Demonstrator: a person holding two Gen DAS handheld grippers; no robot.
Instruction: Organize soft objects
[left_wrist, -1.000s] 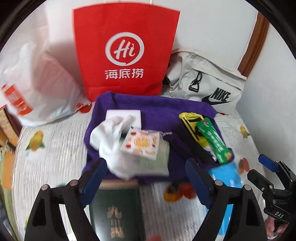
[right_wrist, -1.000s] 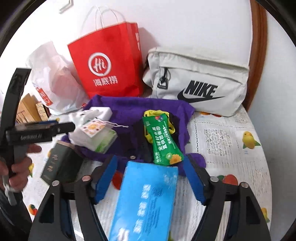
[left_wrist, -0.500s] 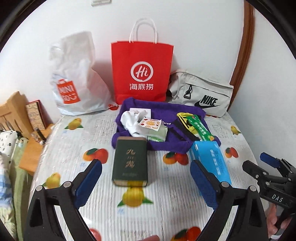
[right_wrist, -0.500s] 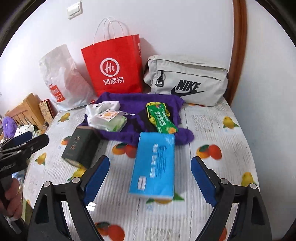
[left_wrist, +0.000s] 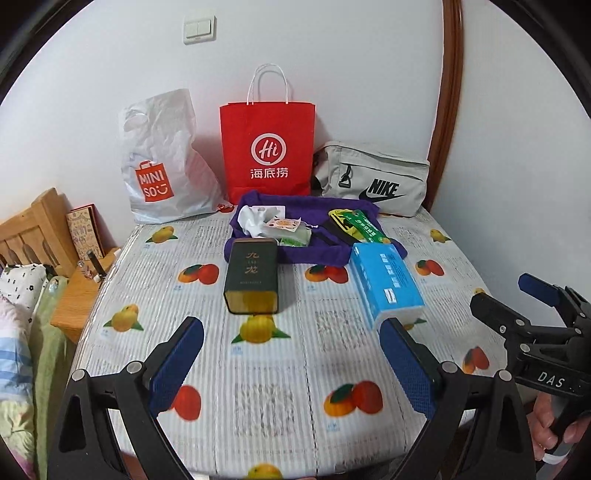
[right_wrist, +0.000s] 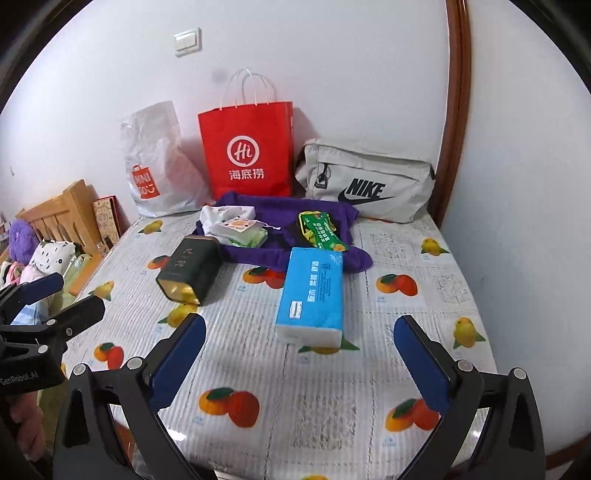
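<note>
While both grippers hung back over the near edge of the table (left_wrist: 458, 254), neither held anything; the left gripper (left_wrist: 291, 363) stood wide and bare, and the right gripper (right_wrist: 301, 363) stood wide too, its jaws having just been opening with nothing between them. Ahead of the right gripper lay the blue tissue pack (right_wrist: 314, 291), flat on the fruit-print cloth, its long axis running away from the camera and almost in line with the fingers; its near short end faced the open jaws, so a straight reach would take it across its width. From the left wrist view the same pack sat off to the right, beyond the right-hand pad, which made the right hand the nearer one. Ahead of the left gripper lay the dark green tin (left_wrist: 252, 275), also lengthwise, its gold end towards the camera; a rigid thing, probably not part of the soft lot. Farther back the purple cloth (left_wrist: 295, 254) carried small packets and touched the far end of the pack; three bags stood along the wall behind it.
</note>
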